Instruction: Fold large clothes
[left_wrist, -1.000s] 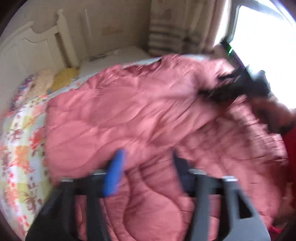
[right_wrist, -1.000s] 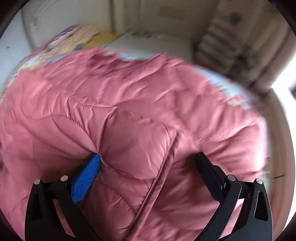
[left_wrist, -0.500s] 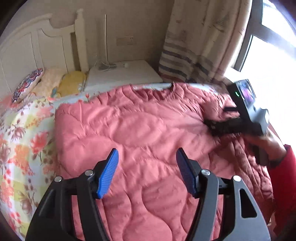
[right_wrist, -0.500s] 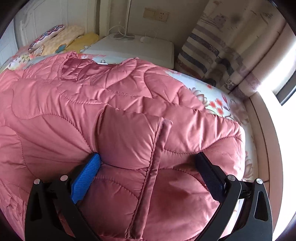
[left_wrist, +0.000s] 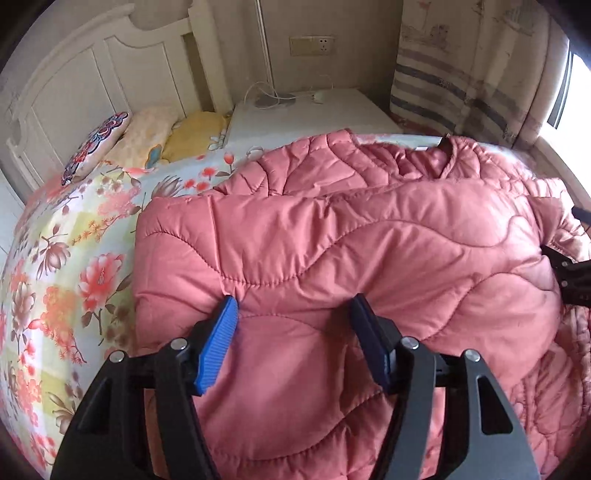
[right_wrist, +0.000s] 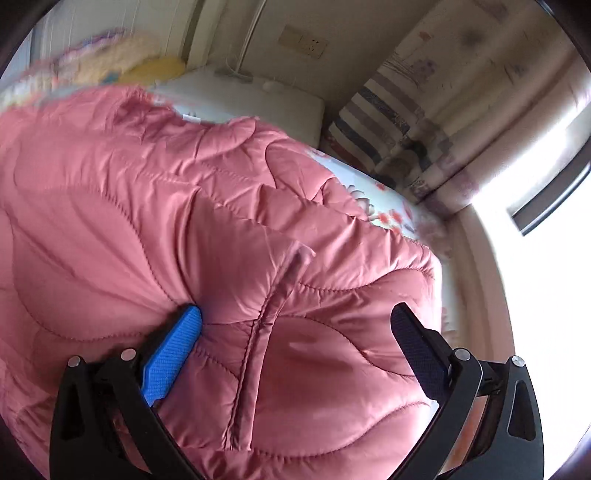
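A large pink quilted jacket (left_wrist: 369, 243) lies on the bed, its lower part folded up over the body, collar toward the headboard. It also fills the right wrist view (right_wrist: 147, 221), where a seam strip runs down its folded edge. My left gripper (left_wrist: 293, 317) is open, its blue pads pressed against the folded layer with a bulge of fabric between them. My right gripper (right_wrist: 295, 325) is wide open, its pads either side of the jacket's right end. The right gripper's black frame shows at the right edge of the left wrist view (left_wrist: 570, 273).
A floral bedsheet (left_wrist: 66, 266) covers the bed, with pillows (left_wrist: 122, 136) at the white headboard (left_wrist: 92, 74). A white nightstand (left_wrist: 306, 114) with a cable stands behind. Striped curtains (right_wrist: 406, 110) and a bright window (right_wrist: 535, 240) are on the right.
The folded layer has been carried up over the jacket toward the collar. My left gripper has moved forward onto the fabric. My right gripper has swung slightly right, still open.
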